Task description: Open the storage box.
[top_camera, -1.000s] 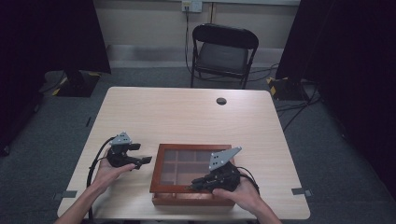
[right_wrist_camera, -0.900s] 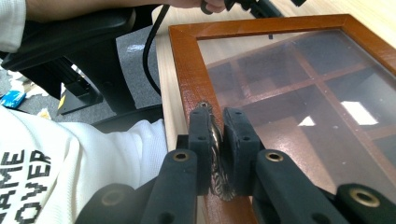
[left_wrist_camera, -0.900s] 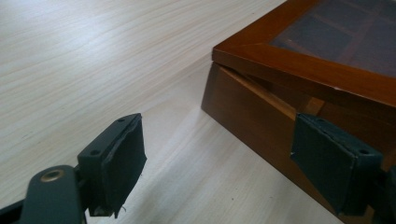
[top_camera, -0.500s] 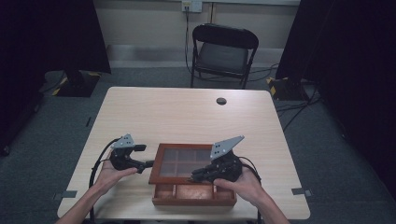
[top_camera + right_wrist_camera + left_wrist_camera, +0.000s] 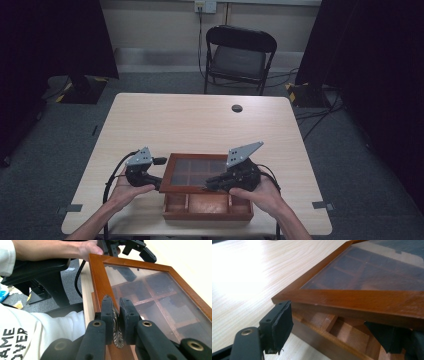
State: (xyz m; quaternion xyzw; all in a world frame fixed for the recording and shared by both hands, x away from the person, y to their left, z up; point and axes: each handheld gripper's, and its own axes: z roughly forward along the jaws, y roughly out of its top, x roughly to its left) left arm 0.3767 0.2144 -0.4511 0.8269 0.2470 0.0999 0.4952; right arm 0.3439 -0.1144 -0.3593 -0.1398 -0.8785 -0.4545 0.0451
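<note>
Your right tongs (image 5: 116, 322) are clenched on the small ornate metal pull (image 5: 117, 337) at the front edge of the lid (image 5: 160, 300), and they carry that lid raised at the near side. Your left tongs (image 5: 332, 332) stand released, one pad to each side of the box's near left corner, just under the lid's frame; I judge them ready to steady the base, not yet biting.

The wooden box (image 5: 207, 202) sits at the near edge of the bench (image 5: 200, 120), between your two hands, with its lid tilted up at the front so that the front compartments show.

To do this lift well, I'd say keep the pull square between the pads: it is thin, cast metal with a scalloped edge, and could twist or slip out if you swing your wrist sideways. Follow the arc of the lid's far edge, where I take the hinge to be, and don't drag the lid toward you. Let the left tongs press or pinch the base wall, so the box does not slide off the near edge.

The frame is reddish-brown varnished wood, smooth and slightly glossy, with mitred corners. The lid's panel is clear and reflective, glass or plastic, I cannot tell which, and shows the cross-shaped dividers beneath. The inner walls are paler bare wood. The bench top is light woodgrain laminate, slick underfoot for the box.
</note>
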